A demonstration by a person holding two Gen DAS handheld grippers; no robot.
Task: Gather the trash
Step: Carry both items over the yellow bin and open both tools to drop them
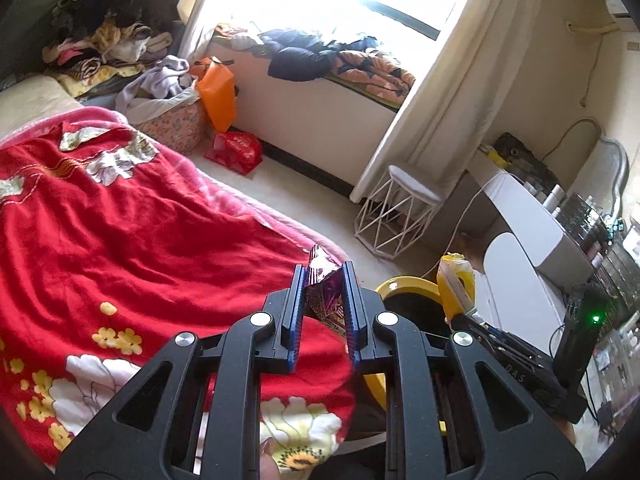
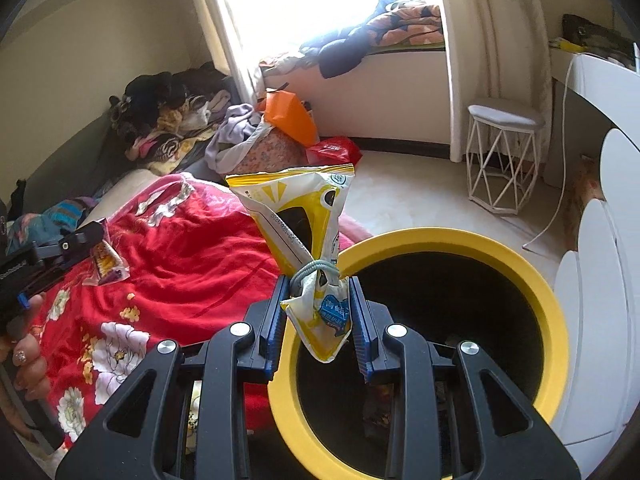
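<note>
The left gripper [image 1: 324,280] has its fingers clamped on a crumpled purple foil wrapper [image 1: 320,268] above the red flowered blanket [image 1: 140,232]. The right gripper [image 2: 318,304] has its fingers clamped on a yellow-and-white snack bag [image 2: 304,216], upright over the near-left rim of the yellow-rimmed round black bin [image 2: 532,280].

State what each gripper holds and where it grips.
Left gripper: purple foil wrapper, pinched across its middle. Right gripper: yellow-and-white snack bag, clamped by its lower end below the hair tie.
</note>
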